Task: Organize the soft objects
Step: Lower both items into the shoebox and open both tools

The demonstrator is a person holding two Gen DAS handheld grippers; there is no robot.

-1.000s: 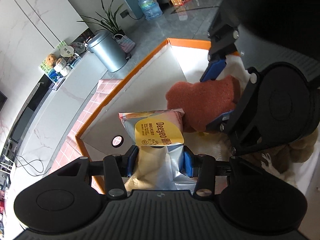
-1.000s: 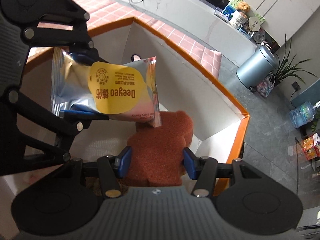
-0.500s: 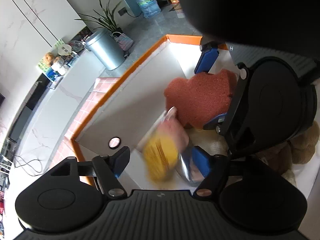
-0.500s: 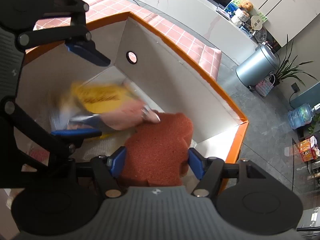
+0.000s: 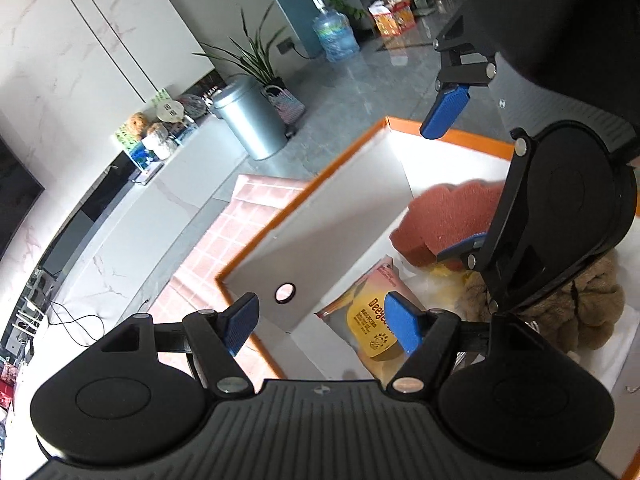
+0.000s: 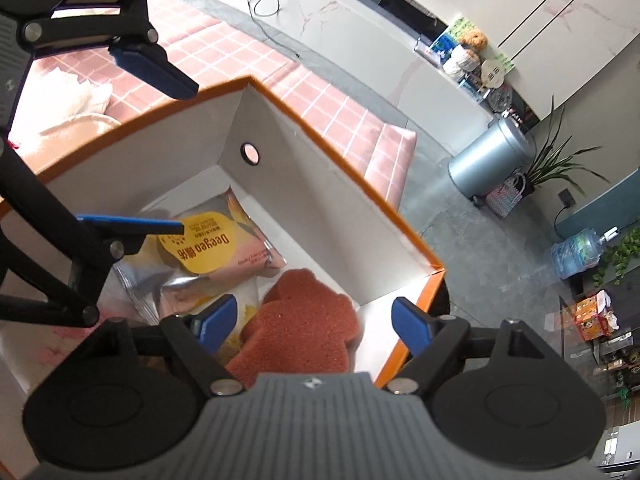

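Observation:
An orange-rimmed white box (image 5: pixel 304 196) (image 6: pixel 352 184) holds a silver and yellow snack packet (image 5: pixel 366 312) (image 6: pixel 208 248), a reddish-brown sponge (image 5: pixel 448 216) (image 6: pixel 300 328) and a brown plush toy (image 5: pixel 580 308). My left gripper (image 5: pixel 320 326) is open and empty above the box's near wall, with the packet lying below it. My right gripper (image 6: pixel 314 322) is open and empty above the sponge. Each gripper shows in the other's view, the left (image 6: pixel 148 144) and the right (image 5: pixel 452 176).
The box stands on a pink checked cloth (image 5: pixel 240 208) (image 6: pixel 224 56). Cream soft items (image 6: pixel 76 100) lie on the cloth beside the box. A grey bin (image 5: pixel 248 120), a plant and a water bottle (image 5: pixel 334 36) stand on the floor beyond.
Both grippers have opened. The packet dropped from the left gripper into the box and the sponge from the right. Both grippers have risen.

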